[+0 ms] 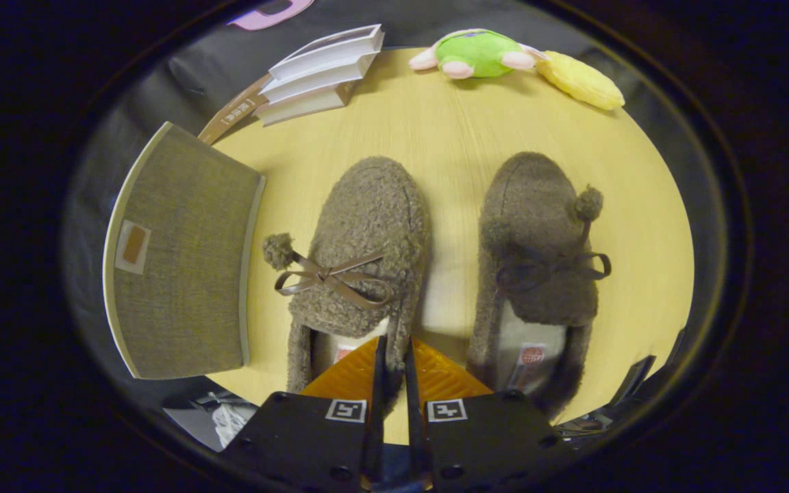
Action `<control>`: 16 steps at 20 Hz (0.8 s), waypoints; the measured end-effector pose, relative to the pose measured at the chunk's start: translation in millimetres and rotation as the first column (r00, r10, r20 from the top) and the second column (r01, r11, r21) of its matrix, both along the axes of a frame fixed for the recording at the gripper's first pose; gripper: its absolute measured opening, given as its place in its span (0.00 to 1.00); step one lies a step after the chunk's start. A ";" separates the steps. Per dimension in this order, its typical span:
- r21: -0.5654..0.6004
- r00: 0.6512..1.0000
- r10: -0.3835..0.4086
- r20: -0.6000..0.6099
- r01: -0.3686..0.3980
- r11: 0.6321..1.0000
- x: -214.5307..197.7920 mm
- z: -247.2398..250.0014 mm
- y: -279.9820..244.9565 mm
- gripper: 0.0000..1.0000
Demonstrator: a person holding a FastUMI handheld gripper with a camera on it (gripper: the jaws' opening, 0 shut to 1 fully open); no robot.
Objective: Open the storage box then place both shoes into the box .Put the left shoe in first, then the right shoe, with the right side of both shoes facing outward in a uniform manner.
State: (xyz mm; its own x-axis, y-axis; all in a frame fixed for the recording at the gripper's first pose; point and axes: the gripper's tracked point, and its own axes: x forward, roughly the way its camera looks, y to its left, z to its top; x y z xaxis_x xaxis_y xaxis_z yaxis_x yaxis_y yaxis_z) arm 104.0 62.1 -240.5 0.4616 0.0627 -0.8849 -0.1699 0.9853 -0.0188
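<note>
Hand-held gripper (394, 356) fingers nearly together, empty, over left shoe's (360, 260) heel, right shoe (538, 274) beside

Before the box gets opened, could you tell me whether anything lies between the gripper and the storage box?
Nothing visible does. The gripper, fingers nearly together and holding nothing, sits by the heel of the left shoe. The storage box, lid on, stands just beside that shoe, with bare table between them.

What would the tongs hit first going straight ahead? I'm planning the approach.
Probably the left slipper: the tongs, nearly closed and holding nothing, point at its heel opening's inner edge, near the gap before the right slipper. Depth is unclear.
</note>
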 end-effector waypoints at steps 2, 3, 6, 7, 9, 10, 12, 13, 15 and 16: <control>-0.005 0.999 -0.041 -0.016 0.041 0.999 -1.0 -1.7 -0.5 0.08; -0.009 0.998 -0.060 -0.026 0.060 0.998 -2.5 -0.9 -0.6 0.08; -0.013 0.998 -0.061 -0.020 0.061 0.998 -1.7 -0.6 -0.1 0.08; -0.014 0.998 -0.057 -0.020 0.057 0.998 -1.6 -0.8 -0.3 0.08; -0.009 0.997 -0.070 -0.030 0.070 0.997 -2.5 -0.6 -0.9 0.08; -0.007 0.997 -0.071 -0.027 0.071 0.997 -2.3 0.1 -0.5 0.08; -0.002 0.998 -0.058 -0.001 0.058 0.998 -1.6 1.5 1.1 0.04; -0.005 0.998 -0.056 0.007 0.056 0.998 -2.0 1.7 0.7 0.04; 0.038 0.997 -0.074 0.017 0.073 0.997 -2.2 6.0 5.9 0.04; 0.086 0.997 -0.081 0.018 0.079 0.993 -1.4 10.5 11.9 0.04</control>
State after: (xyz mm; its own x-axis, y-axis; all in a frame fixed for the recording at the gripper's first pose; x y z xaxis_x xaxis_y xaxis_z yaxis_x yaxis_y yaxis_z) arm 102.6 74.0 -230.0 0.4866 0.0996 -0.8679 -0.0910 0.9939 0.0630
